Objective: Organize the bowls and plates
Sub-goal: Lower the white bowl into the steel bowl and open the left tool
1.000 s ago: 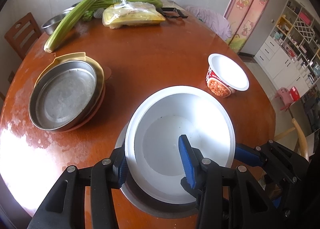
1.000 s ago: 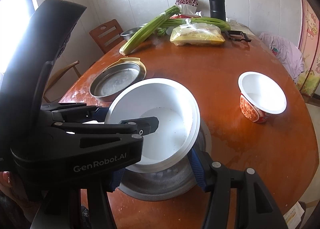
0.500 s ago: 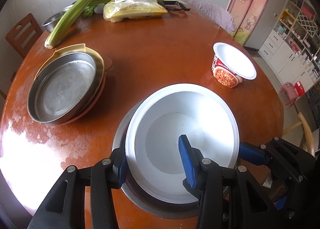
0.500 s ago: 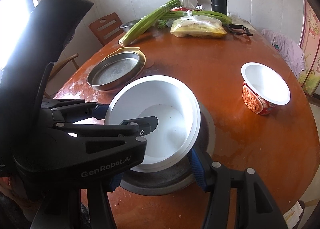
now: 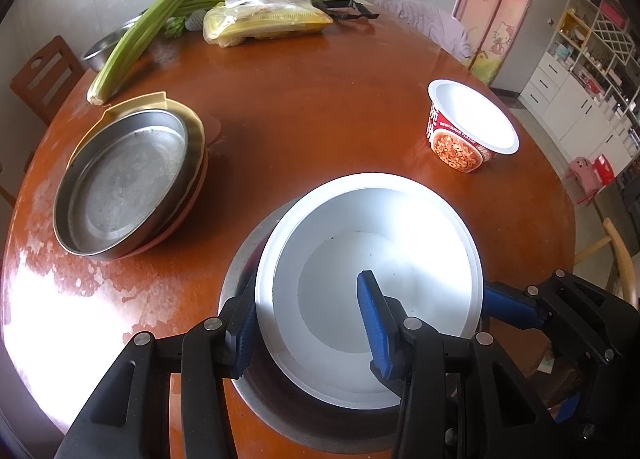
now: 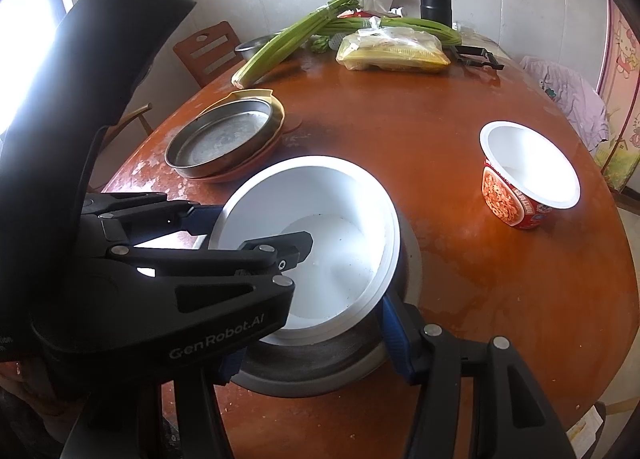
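Left gripper [image 5: 308, 323]: spread wide astride the near rim of the round white plastic bowl [image 5: 400, 243].
Right gripper [image 6: 312, 335]: spread wide beside that bowl.
White bowl: nested in a grey metal basin [image 5: 240, 279] on the round brown table [image 5: 320, 107].

The left gripper [image 5: 306, 323] straddles the white bowl's [image 5: 400, 227] near rim, inside a steel bowl [image 5: 248, 255].

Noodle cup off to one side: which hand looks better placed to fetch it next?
Right, probably. The noodle cup stands to the right, with nothing between it and the right gripper, which is open. The left gripper straddles the left rim of the white bowl, on the side away from the cup.
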Demonstrator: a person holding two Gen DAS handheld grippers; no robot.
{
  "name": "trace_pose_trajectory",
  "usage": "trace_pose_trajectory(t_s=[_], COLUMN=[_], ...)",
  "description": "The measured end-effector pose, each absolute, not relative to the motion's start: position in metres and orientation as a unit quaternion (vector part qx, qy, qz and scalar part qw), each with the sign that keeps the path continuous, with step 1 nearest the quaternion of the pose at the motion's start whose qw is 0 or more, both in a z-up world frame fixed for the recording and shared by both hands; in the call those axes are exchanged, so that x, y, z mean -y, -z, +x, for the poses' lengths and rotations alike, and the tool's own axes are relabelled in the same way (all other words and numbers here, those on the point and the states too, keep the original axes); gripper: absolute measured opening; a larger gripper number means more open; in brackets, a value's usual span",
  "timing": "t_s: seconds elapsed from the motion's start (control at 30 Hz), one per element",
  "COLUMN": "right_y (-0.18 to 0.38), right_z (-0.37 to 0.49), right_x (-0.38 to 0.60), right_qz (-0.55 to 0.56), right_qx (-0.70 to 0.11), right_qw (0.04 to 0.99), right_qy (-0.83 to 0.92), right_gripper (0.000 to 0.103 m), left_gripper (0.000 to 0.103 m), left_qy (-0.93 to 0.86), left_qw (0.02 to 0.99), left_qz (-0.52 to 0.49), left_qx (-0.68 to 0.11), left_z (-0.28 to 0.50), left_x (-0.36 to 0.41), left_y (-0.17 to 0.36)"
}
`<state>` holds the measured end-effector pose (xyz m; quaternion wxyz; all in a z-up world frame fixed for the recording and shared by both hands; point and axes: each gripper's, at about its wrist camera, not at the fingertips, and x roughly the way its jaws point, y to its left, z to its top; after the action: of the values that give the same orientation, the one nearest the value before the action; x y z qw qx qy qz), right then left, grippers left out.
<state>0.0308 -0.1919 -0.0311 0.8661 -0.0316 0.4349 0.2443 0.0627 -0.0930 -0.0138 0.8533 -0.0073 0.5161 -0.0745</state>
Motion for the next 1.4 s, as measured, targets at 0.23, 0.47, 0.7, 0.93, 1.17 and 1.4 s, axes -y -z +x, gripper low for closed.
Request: trace_pose_trajectory(t_s=[0.23,0.47,0.7,0.93,1.17,1.4], right_y=[0.030,0.029,0.026,0.024,0.017,0.011], right_z=[0.030,0.030,0.028,0.027,0.029,0.035], right_x=[0.193,0.196,0.198,0.199,0.210,0.220], right_qz=[-0.032,-0.030,-0.031,-0.030,-0.012,0.003], right_qx=[-0.432,-0.430,-0.423,-0.420,-0.405,-0.400], right_qw=[0.868,0.871,0.876,0.879,0.889,0.893], right_qy=[-0.244,-0.236,-0.230,-0.225,-0.213,-0.207], right_gripper=[0.058,0.058,0.058,0.058,0.058,0.058], left_gripper=[0.047,0.047,0.047,0.047,0.047,0.047], left_qy=[0.075,0.078,0.078,0.063,0.060,0.056], left_qw=[0.855,0.860,0.864,0.873,0.879,0.884], left_qz=[-0.009,-0.014,-0.016,-0.021,-0.019,-0.016], left_qx=[-0.512,-0.505,-0.497,-0.482,-0.472,-0.465], left_z=[0.062,0.060,0.057,0.056,0.053,0.058], left_x=[0.091,0.087,0.084,0.074,0.072,0.072], left_y=[0.012,0.007,0.001,-0.007,-0.015,-0.022])
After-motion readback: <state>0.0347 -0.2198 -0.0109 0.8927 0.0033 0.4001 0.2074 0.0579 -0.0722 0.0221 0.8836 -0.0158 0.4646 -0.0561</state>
